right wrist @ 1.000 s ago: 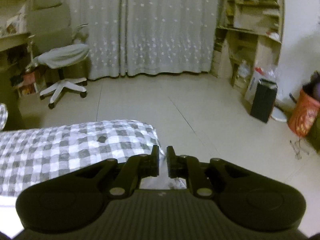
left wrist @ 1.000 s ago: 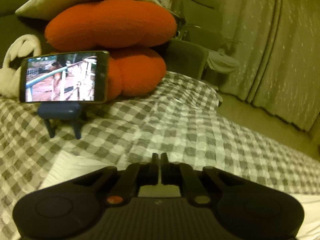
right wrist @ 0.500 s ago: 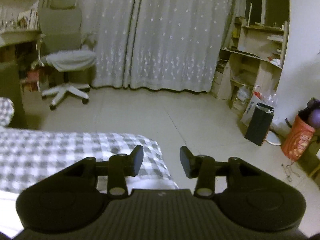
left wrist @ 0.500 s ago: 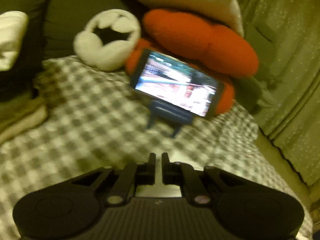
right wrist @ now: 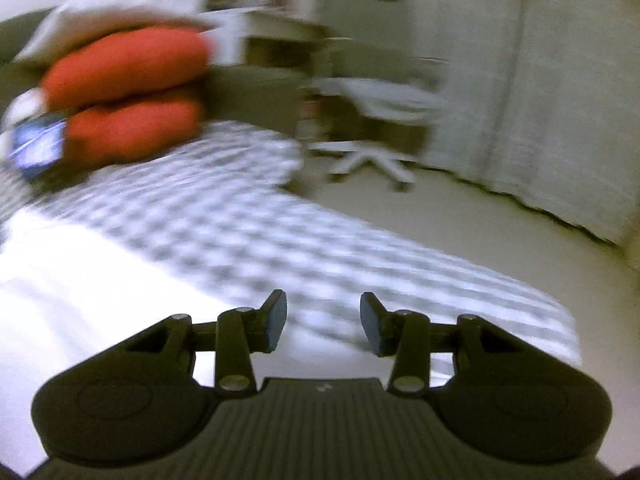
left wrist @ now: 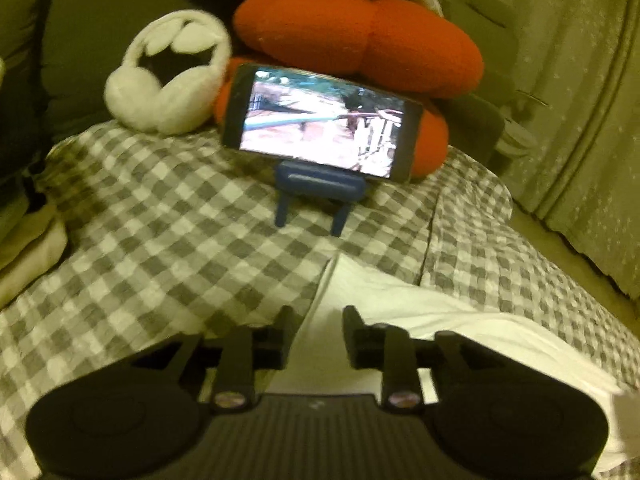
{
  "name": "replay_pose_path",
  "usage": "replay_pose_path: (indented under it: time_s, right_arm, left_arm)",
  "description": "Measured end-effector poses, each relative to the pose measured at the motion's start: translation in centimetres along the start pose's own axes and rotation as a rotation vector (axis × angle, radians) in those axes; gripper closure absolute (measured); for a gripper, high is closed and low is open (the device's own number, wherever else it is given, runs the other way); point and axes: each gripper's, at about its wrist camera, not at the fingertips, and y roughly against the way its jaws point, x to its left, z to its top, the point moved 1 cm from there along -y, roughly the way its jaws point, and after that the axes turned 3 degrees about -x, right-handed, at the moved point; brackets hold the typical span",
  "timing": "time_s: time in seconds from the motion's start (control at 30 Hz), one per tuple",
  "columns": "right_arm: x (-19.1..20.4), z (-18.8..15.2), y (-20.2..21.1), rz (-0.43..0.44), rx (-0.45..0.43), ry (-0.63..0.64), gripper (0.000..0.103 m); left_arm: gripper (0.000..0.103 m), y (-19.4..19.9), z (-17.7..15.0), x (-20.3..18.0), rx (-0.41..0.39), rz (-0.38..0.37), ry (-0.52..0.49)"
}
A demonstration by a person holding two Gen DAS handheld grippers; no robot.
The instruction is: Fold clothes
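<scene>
The left tongs (left wrist: pixel 316 332) are opening over the white cloth (left wrist: pixel 400 320) on the bed (left wrist: pixel 160 240). The right tongs (right wrist: pixel 323 322) are apart, holding nothing. Next, grab an edge and lay it flat.

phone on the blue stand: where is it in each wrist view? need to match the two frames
Left wrist: phone sits upper centre, screen lit, on its blue stand, in front of the orange cushions.
Right wrist: phone is at the far left edge, blurred, beside the same cushions.
Shared landmark: the stacked orange cushions on the checked bedcover.
</scene>
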Motion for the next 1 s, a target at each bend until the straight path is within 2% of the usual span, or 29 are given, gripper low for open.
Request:
replay_pose_path:
  time_s: [0.13,0.3,0.43,0.53,0.57,0.63,0.67,0.8,0.87,1.0]
  right_arm:
    - [4.3,1.1,-1.5,0.123,0.003,0.094,0.057]
    - [7.4,2.5,-3.5,0.245,0.015,0.117,0.056]
    - [8.8,2.7,-5.1,0.300,0.053,0.121,0.056]
    - [9.9,2.0,-6.5,0.352,0.115,0.133,0.057]
    - [10.0,2.0,-6.5,0.357,0.115,0.143,0.062]
    - [10.3,2.2,-6.4,0.360,0.099,0.163,0.098]
    - [10.4,2.4,-6.2,0.347,0.086,0.166,0.100]
    - [11.0,3.4,-5.0,0.272,-0.009,0.215,0.101]
    - [11.2,3.1,-5.2,0.241,-0.017,0.242,0.101]
    - [11.9,1.9,-6.7,0.184,0.012,0.293,0.101]
  left_arm:
    - [0.073,-1.4,0.1,-0.4,0.000,-0.017,-0.010]
    - [0.074,-2.8,0.2,-1.1,-0.003,-0.041,-0.014]
    - [0.090,-3.6,-0.1,-1.9,0.003,-0.050,-0.053]
    - [0.097,-3.8,-0.2,-2.1,0.001,-0.055,-0.064]
    - [0.098,-3.7,-0.1,-2.0,-0.007,-0.054,-0.057]
    - [0.099,-3.2,0.3,-1.5,-0.035,-0.047,-0.031]
    - [0.099,-2.8,0.6,-1.2,-0.060,-0.044,-0.010]
    - [0.099,-0.9,1.6,-0.2,-0.164,-0.060,0.059]
    - [0.099,-1.2,1.5,-0.3,-0.162,-0.050,0.046]
    - [0.099,-3.1,0.9,-0.5,-0.105,-0.019,0.032]
